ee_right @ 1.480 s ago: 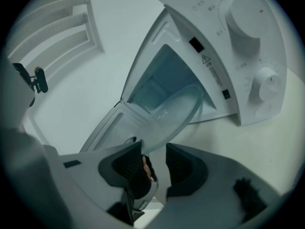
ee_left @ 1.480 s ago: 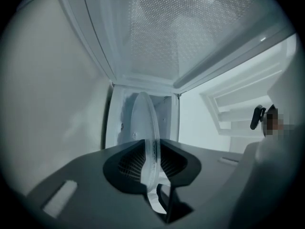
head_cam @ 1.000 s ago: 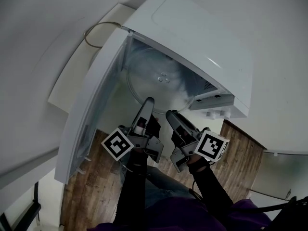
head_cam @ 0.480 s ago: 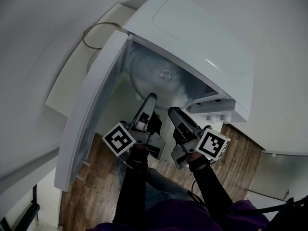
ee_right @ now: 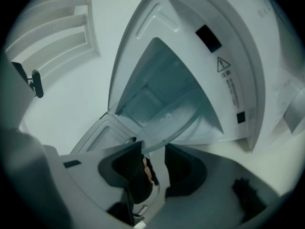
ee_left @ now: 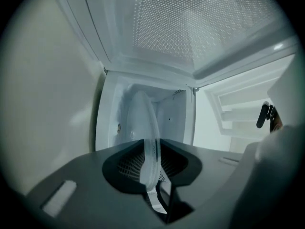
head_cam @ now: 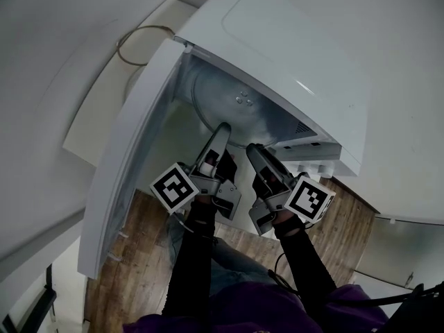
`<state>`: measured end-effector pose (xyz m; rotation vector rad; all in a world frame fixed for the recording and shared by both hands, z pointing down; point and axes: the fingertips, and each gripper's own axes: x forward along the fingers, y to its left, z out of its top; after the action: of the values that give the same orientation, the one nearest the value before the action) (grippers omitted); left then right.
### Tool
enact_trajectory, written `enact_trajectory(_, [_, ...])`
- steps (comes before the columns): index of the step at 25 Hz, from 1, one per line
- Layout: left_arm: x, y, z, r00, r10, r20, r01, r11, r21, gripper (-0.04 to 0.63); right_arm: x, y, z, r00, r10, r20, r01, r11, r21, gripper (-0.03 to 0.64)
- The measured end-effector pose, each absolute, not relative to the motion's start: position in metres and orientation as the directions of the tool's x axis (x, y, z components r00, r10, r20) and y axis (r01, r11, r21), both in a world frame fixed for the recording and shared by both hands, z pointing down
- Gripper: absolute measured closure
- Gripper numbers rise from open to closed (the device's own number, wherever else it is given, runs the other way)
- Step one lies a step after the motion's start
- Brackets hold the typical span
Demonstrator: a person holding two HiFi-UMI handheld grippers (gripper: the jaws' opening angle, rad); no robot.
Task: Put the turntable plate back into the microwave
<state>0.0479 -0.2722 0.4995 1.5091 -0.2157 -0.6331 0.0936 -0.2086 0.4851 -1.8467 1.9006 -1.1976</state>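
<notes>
Glass turntable plate (head_cam: pixel 234 106), well into the open microwave (head_cam: pixel 291 54), held by its near rim.
From the left: the door (head_cam: pixel 132 158) hangs wide. The left gripper (head_cam: pixel 222 129) pinches the rim at a middling gap, and the right gripper (head_cam: pixel 253 148) clamps it just beside. Over the last second the plate has slid farther inside — by my judgement only setting it down flat remains.

No word, brand or number can be read. In the right gripper view a warning triangle (ee_right: pixel 222 64) with an exclamation mark is seen on the microwave (ee_right: pixel 267 56), on its front frame to the right of the cavity opening. Lines of small print (ee_right: pixel 232 88) are set below it, too small to be read. In the head view, black-and-white square markers (head_cam: pixel 173 186) are borne on the grippers' cubes.
</notes>
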Motion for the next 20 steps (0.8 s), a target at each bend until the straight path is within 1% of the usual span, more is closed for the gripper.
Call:
enact_trajectory(12, [0.076, -0.299, 0.507, 0.84, -0.487, -0.238, 0.238, -0.062, 0.969, 0.5, 0.119, -0.235, 0.488, -0.156, -0.918, 0.364, -0.736, -0.138, -0.663, 0.46])
enact_trajectory(20, [0.085, -0.303, 0.506, 0.842, -0.479, -0.247, 0.26, -0.039, 0.965, 0.497, 0.127, -0.239, 0.488, -0.145, -0.921, 0.362, -0.745, -0.139, -0.652, 0.46])
